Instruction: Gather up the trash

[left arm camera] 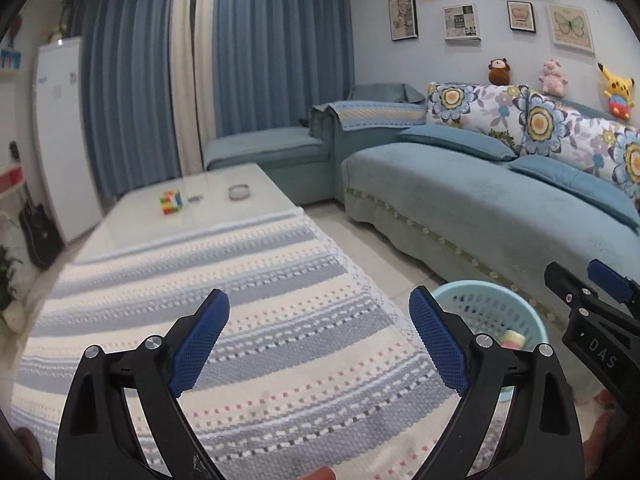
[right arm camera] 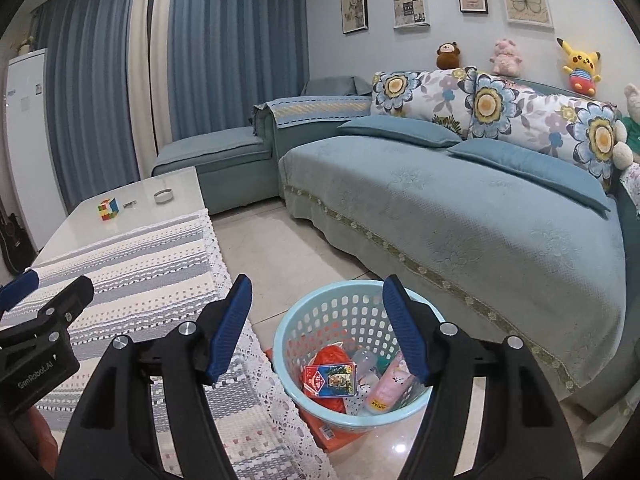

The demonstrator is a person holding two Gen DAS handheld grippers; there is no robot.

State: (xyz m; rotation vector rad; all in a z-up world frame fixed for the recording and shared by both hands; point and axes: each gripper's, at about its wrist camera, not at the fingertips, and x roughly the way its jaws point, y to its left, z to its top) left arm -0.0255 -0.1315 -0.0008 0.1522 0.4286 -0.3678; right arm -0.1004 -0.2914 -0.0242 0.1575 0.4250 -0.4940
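**Both claws empty; trash lies in basket**

The left claw (left arm camera: 320, 334) stands wide apart over the striped cloth (left arm camera: 248, 320), with nothing between its blue pads. The right claw (right arm camera: 318, 328) is partly spread and also holds nothing; it hangs above the floor gap between table and sofa (right arm camera: 460, 216), with the basket showing between and below its fingers.

The basket (right arm camera: 316, 320) is pale blue plastic, round, with a perforated wall. It sits on the tiled floor, just beside the cloth's lace edge and near the sofa front. An orange flat item shows under its base; what it is cannot be told.

Trash (right arm camera: 348, 380) inside the basket: a red crumpled bag, a red and blue printed packet lying on top of it, a pink tube-shaped container leaning against the right wall, and pale items between them that are too unclear to identify.

On the bare table end, well apart from the basket: a cube puzzle (right arm camera: 109, 209), a small metal item, and a round dish (right arm camera: 163, 196).
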